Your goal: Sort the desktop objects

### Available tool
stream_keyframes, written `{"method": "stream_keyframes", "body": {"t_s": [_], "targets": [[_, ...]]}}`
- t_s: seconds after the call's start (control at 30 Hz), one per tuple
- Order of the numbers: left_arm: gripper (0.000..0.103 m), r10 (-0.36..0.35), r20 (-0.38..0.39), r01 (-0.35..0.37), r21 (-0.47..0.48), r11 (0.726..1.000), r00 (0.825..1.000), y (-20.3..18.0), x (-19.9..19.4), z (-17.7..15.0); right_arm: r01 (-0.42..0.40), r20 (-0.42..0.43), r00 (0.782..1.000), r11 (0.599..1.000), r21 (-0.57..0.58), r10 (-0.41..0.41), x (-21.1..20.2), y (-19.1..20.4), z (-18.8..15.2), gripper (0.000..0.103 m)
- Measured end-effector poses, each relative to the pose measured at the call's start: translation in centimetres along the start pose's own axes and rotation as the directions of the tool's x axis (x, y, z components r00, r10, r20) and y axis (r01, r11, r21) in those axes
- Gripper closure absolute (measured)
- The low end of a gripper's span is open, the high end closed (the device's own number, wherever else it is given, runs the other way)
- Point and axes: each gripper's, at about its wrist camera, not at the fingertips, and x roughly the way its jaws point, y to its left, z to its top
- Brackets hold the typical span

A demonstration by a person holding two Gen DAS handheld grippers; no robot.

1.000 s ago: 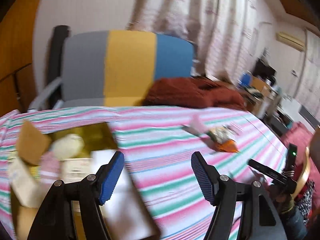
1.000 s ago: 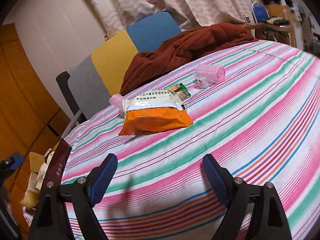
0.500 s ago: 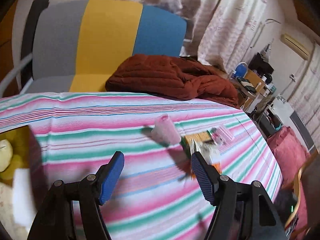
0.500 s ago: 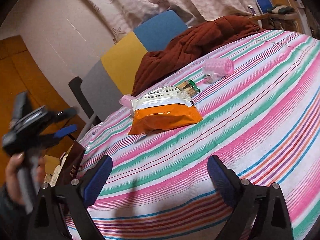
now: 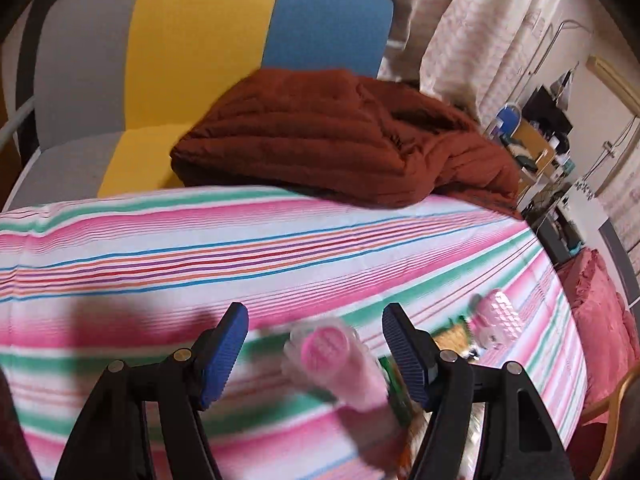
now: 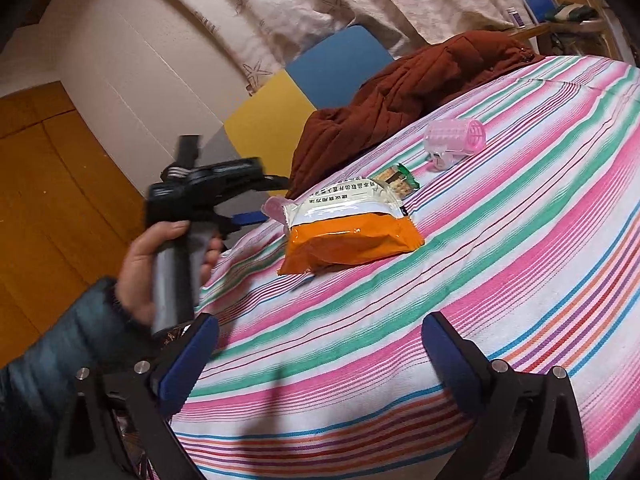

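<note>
My left gripper (image 5: 314, 346) is open over the striped tablecloth (image 5: 280, 248). A blurred pink hair roller (image 5: 328, 354) shows in the gap between its blue fingers (image 5: 224, 350). A second pink roller (image 5: 500, 320) lies further right. In the right wrist view, a hand holds the left gripper (image 6: 264, 200) with its tips just left of the near pink roller (image 6: 274, 206), which sits behind an orange and white snack bag (image 6: 348, 232). A small green snack packet (image 6: 398, 178) and the far pink roller (image 6: 456, 140) lie beyond. My right gripper (image 6: 320, 360) is open and holds nothing.
A brown quilted jacket (image 5: 340, 140) lies at the table's far edge against a grey, yellow and blue chair (image 5: 200, 40). A person's hand and dark sleeve (image 6: 60, 344) are at the left. Curtains and a cluttered desk (image 5: 532, 144) stand behind.
My left gripper has swung right, away from the open box, and dropped toward the near pink roller, which now sits between its fingers. The right gripper has barely moved.
</note>
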Motion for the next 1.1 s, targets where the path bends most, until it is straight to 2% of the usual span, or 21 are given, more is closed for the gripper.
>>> {"method": "stream_keyframes", "body": {"t_s": [0.1,0.13,0.23,0.33,0.57,0.8,0.87,0.93,1.1], "targets": [[0.035,-0.018,-0.045,0.018,0.008,1.0,0.999,-0.2,1.4,-0.4,-0.007,0.0,1.0,1.0,0.001,0.007,0.0,-0.1,0.0,0.0],[0.042,-0.012,-0.047,0.014,0.028,1.0,0.999,-0.3,1.4,-1.0,-0.007,-0.001,1.0,1.0,0.0,0.007,0.1,0.0,0.0,0.0],[0.052,-0.006,-0.016,0.007,0.051,0.999,1.0,-0.4,0.3,-2.3,-0.005,-0.002,1.0,1.0,-0.001,0.005,0.1,0.0,0.0,0.0],[0.054,-0.004,0.001,0.004,0.053,0.999,1.0,-0.1,-1.7,-4.1,-0.001,-0.005,1.0,1.0,-0.003,0.001,0.1,0.0,0.0,0.0],[0.054,-0.017,0.021,0.016,0.067,0.998,1.0,0.8,-5.7,-9.3,0.007,-0.012,1.0,1.0,-0.005,-0.007,0.2,0.0,0.1,0.0],[0.054,-0.061,0.073,0.055,0.083,0.995,0.995,1.8,-10.6,-16.4,0.03,-0.03,0.999,0.999,-0.016,-0.03,0.5,0.3,0.1,0.0],[0.052,-0.075,0.094,0.065,0.099,0.993,0.993,2.0,-12.0,-18.7,0.041,-0.039,0.998,0.999,-0.021,-0.042,0.7,0.4,0.1,0.0],[0.044,-0.095,0.107,0.082,0.117,0.99,0.99,1.9,-12.9,-20.3,0.052,-0.048,0.997,0.998,-0.027,-0.053,0.8,0.5,0.1,0.0],[0.041,-0.116,0.13,0.095,0.16,0.983,0.985,2.2,-13.6,-23.6,0.086,-0.082,0.993,0.995,-0.045,-0.09,1.4,0.8,0.3,0.0]]}}
